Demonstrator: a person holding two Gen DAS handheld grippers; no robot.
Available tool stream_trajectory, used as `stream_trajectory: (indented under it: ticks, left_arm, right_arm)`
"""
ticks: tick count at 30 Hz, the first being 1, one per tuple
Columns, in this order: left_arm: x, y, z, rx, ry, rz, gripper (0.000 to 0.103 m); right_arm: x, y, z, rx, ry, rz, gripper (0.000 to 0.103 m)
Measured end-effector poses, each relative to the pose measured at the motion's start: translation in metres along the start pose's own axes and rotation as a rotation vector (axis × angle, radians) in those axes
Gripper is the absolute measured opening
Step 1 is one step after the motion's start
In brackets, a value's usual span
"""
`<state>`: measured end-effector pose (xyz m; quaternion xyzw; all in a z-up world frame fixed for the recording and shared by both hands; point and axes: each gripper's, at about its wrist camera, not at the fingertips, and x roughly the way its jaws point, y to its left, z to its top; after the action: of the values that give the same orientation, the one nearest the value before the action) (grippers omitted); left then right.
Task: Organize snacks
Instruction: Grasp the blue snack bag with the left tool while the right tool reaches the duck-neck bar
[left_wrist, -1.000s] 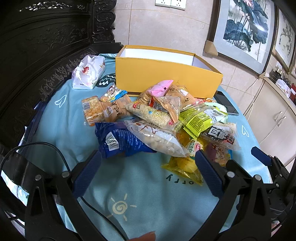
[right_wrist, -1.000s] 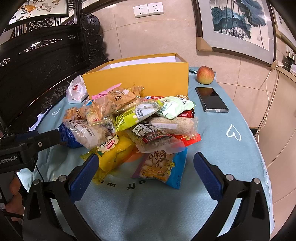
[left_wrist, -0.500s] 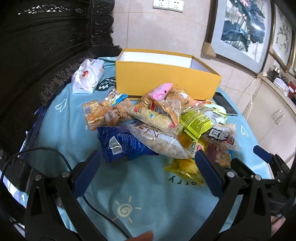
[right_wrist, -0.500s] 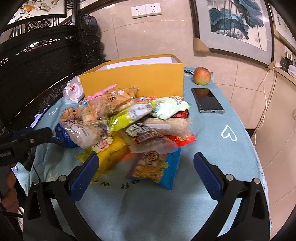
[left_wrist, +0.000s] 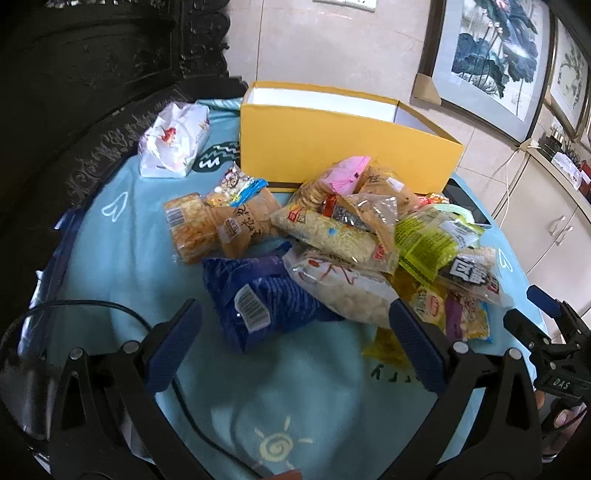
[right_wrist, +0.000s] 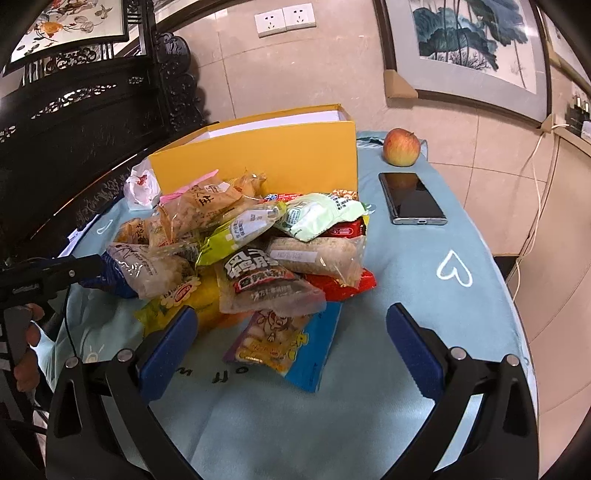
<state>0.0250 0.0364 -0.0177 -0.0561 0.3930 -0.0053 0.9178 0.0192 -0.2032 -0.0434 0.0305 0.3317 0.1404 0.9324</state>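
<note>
A heap of several snack packets lies on the light blue tablecloth (left_wrist: 122, 258) in front of a yellow open-top box (left_wrist: 332, 147). A dark blue packet (left_wrist: 258, 299) is nearest my left gripper (left_wrist: 295, 325), which stands open just short of it. In the right wrist view the box (right_wrist: 266, 155) sits behind the heap, and a blue-and-yellow packet (right_wrist: 280, 343) lies at the near edge between the open fingers of my right gripper (right_wrist: 291, 328). A clear packet with black and red lettering (right_wrist: 262, 280) rests on top of it.
A white tissue pack (left_wrist: 173, 140) sits left of the box. An apple (right_wrist: 401, 147) and a dark phone (right_wrist: 412, 197) lie to the box's right. Carved dark wooden furniture (right_wrist: 74, 122) borders the table's left. A person's hand (right_wrist: 27, 347) holds the left gripper.
Both grippers have edged forward towards the heap, so the packets look larger and closer. Both stay open and nothing has been taken hold of.
</note>
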Motion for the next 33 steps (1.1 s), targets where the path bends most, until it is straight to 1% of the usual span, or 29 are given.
stream_trajectory:
  ticks: [2,5,9,14,17,21,23,27,28,29,30,31,33]
  left_arm:
    - [0.008,0.004,0.002,-0.006,0.013,-0.019,0.101]
    - [0.015,0.006,0.0,0.021,0.021,-0.053,0.101]
    - [0.021,0.011,-0.005,0.054,0.039,-0.08,0.101]
    - [0.033,0.02,-0.012,0.06,0.1,-0.095,0.101]
    - [0.04,0.021,-0.01,0.062,0.107,-0.07,0.101]
    - [0.054,0.03,0.003,0.02,0.104,-0.063,0.101]
    - [0.063,0.033,0.008,0.016,0.112,-0.04,0.101]
    - [0.077,0.034,0.016,0.009,0.104,-0.047,0.101]
    - [0.079,0.033,0.017,0.015,0.101,-0.049,0.099]
    - [0.081,0.032,0.017,0.022,0.1,-0.052,0.095]
    - [0.083,0.03,0.016,0.029,0.104,-0.085,0.08]
    - [0.083,0.029,0.015,0.033,0.107,-0.095,0.078]
    - [0.081,0.028,0.014,0.042,0.106,-0.084,0.075]
  right_arm:
    - [0.005,0.001,0.003,-0.012,0.005,0.012,0.102]
    - [0.011,0.001,0.009,-0.035,0.012,0.028,0.102]
    - [0.014,-0.001,0.013,-0.049,0.016,0.037,0.102]
    - [0.018,-0.008,0.019,-0.042,0.018,0.036,0.102]
    - [0.021,-0.011,0.021,-0.036,0.024,0.035,0.102]
    - [0.024,-0.012,0.022,-0.041,0.035,0.036,0.102]
    - [0.024,-0.012,0.022,-0.045,0.038,0.032,0.102]
    - [0.026,-0.014,0.024,-0.041,0.045,0.026,0.102]
    - [0.027,-0.015,0.024,-0.041,0.048,0.024,0.102]
    - [0.028,-0.015,0.025,-0.04,0.053,0.023,0.102]
    - [0.029,-0.015,0.025,-0.04,0.055,0.025,0.102]
    - [0.03,-0.015,0.025,-0.039,0.058,0.026,0.102]
    - [0.03,-0.014,0.026,-0.045,0.059,0.019,0.102]
